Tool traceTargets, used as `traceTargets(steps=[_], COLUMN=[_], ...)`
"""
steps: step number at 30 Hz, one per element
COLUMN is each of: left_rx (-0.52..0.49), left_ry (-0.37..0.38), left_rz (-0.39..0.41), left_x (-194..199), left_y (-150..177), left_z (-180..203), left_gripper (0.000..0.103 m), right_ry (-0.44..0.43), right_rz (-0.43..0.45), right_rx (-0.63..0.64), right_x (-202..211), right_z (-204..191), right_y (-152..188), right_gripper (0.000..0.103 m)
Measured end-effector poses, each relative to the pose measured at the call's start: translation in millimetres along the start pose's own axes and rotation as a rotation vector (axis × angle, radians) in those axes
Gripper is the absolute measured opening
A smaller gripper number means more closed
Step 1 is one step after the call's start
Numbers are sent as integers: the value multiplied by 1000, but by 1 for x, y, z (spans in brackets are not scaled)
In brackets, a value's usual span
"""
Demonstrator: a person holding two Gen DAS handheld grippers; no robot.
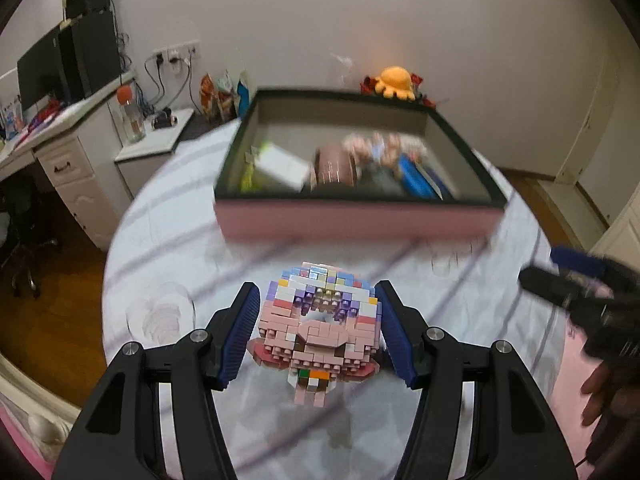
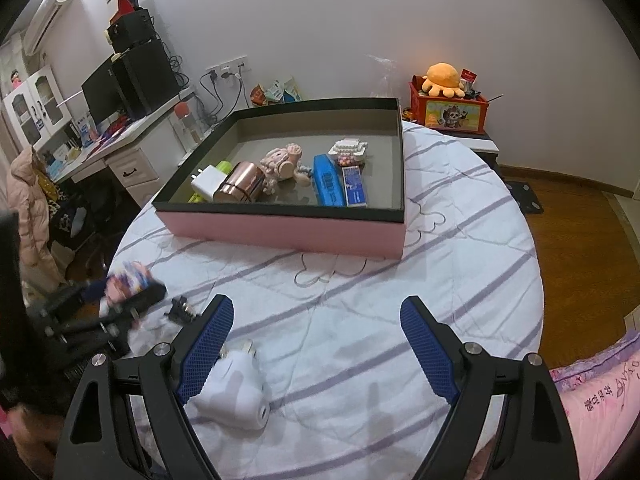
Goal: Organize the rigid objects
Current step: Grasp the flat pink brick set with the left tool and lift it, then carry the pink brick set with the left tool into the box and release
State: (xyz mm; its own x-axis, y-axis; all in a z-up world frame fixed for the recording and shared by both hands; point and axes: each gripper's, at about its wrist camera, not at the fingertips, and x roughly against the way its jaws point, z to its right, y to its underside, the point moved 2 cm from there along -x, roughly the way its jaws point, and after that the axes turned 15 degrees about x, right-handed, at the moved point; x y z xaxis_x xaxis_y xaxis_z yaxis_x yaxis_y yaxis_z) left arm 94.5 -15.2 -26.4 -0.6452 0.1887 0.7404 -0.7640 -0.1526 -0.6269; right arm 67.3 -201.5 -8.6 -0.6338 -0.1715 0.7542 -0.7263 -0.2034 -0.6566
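Observation:
My left gripper [image 1: 316, 332] is shut on a pink brick-built figure [image 1: 320, 324] and holds it above the striped cloth, in front of the pink box [image 1: 356, 220]. It also shows in the right wrist view [image 2: 128, 280], blurred, at the left. My right gripper [image 2: 316, 344] is open and empty over the round table [image 2: 360, 320]. A white plug adapter [image 2: 236, 388] lies by its left finger [image 2: 204, 352]. The pink box [image 2: 280, 228] holds several objects: a copper cup [image 2: 240, 186], a blue case [image 2: 328, 180], a white brick model [image 2: 348, 150].
A small dark clip [image 2: 182, 310] lies on the cloth left of my right gripper. A desk with monitor [image 2: 120, 92] stands at the left. An orange plush [image 2: 442, 78] sits on a red box behind the table. Wooden floor lies to the right.

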Motion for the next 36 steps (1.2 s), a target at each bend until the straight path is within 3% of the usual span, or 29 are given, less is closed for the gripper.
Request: traceTargets(steps=[17, 24, 31, 33, 36], left_rx=[-16, -35, -28, -30, -26], left_ry=[8, -3, -47, -61, -70], left_rz=[29, -1, -72, -58, -50], left_x=[-84, -128, -162, -159, -157], left_y=[-118, -143, -145, -145, -146], left_z=[24, 32, 33, 34, 34], left_gripper=[60, 60, 61, 76, 89], right_ry=[-7, -14, -19, -16, -20], right_rz=[7, -1, -18, -22, -25], right_rx=[10, 7, 3, 7, 10], right_x=[-58, -81, -92, -93, -93], right_z=[31, 42, 51, 49, 45], right_y=[-73, -90, -91, -92, -92], right_gripper=[87, 87, 87, 87, 87])
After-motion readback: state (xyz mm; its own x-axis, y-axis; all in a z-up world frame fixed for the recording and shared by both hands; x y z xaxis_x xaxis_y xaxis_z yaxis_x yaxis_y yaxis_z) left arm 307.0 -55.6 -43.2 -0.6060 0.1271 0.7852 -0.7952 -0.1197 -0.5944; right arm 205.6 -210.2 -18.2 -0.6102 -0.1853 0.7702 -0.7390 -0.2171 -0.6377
